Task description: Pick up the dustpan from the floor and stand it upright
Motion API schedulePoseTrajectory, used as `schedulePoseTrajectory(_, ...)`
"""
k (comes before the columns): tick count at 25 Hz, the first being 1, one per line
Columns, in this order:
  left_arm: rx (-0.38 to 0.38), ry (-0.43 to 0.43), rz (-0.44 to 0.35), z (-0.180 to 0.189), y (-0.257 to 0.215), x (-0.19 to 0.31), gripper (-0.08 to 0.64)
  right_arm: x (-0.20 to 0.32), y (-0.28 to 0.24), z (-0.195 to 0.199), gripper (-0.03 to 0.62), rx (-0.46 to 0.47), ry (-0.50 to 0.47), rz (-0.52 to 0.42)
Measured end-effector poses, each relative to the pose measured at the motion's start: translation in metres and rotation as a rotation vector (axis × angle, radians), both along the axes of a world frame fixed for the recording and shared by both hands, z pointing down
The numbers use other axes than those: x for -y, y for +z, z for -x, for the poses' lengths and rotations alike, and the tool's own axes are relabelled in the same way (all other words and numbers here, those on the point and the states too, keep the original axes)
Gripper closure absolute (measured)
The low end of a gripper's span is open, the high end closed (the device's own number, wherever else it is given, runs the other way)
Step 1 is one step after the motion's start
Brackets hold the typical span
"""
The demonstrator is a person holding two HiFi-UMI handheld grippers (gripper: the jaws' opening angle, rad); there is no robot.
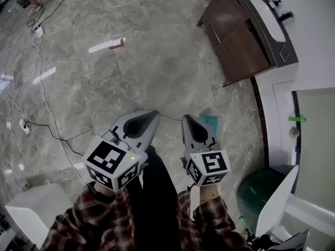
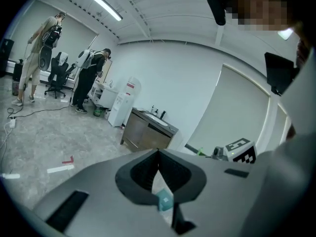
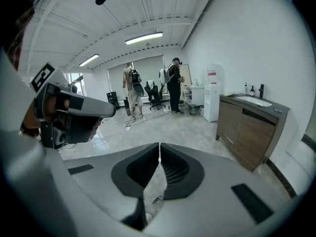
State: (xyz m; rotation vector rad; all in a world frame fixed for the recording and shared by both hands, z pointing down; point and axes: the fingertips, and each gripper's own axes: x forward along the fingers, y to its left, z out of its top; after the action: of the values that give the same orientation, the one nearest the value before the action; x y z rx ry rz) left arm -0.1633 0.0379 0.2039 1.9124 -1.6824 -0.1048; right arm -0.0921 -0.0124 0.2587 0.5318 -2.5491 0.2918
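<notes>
**Clerk:** State of the two tools?

**Inspector:** Left gripper (image 1: pixel 149 118): jaws closed tip to tip with nothing between them, and the left gripper view confirms that the tips meet (image 2: pixel 158 153). Right gripper (image 1: pixel 189 121): the same, jaws together and empty (image 3: pixel 159 146). Both are held side by side in front of the person, pointing forward and somewhat down at the floor (image 1: pixel 157 67).

**Clerk:** Location of the dustpan?

**Inspector:** The teal dustpan (image 1: pixel 213 122) lies flat on the floor just beside the right gripper, on its outer side and partly hidden behind it. A thin pale rod (image 1: pixel 170 120) crosses the gap between the two grippers; I judge it to be the handle. The pan also shows as a teal patch (image 2: pixel 164 200) through the slot under the left jaws. Neither gripper touches it.

**Clerk:** Why closed jaws here?

**Inspector:** In my judgement this is the approach, and no grip has been attempted. Either gripper has to open before it can take the handle. The pairing suits a two-tool lift, with one on the handle and the other steadying the pan.

**Clerk:** Hazards?

**Inspector:** The floor is polished, so the pan may slide when nudged. The cable (image 1: pixel 47 114) and the cabinet (image 1: pixel 235 35) are well apart from the work
</notes>
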Motion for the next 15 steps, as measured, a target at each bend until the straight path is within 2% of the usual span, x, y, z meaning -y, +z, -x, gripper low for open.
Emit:
schedulePoseTrajectory(3,-0.007,-0.018,0.023,-0.002,0.036,0.007,0.551,0.000,0.048,0.009,0.572,-0.036,-0.056,0.055)
schedulePoseTrajectory(12,-0.060,-0.119,0.085,0.012,0.169,0.022,0.551,-0.011,0.196,0.033,0.406,-0.135,-0.208,0.164)
schedulePoseTrajectory(15,-0.080,-0.148,0.103,0.018,0.216,0.030,0.551,-0.011,0.250,0.038,0.397,-0.169,-0.230,0.184)
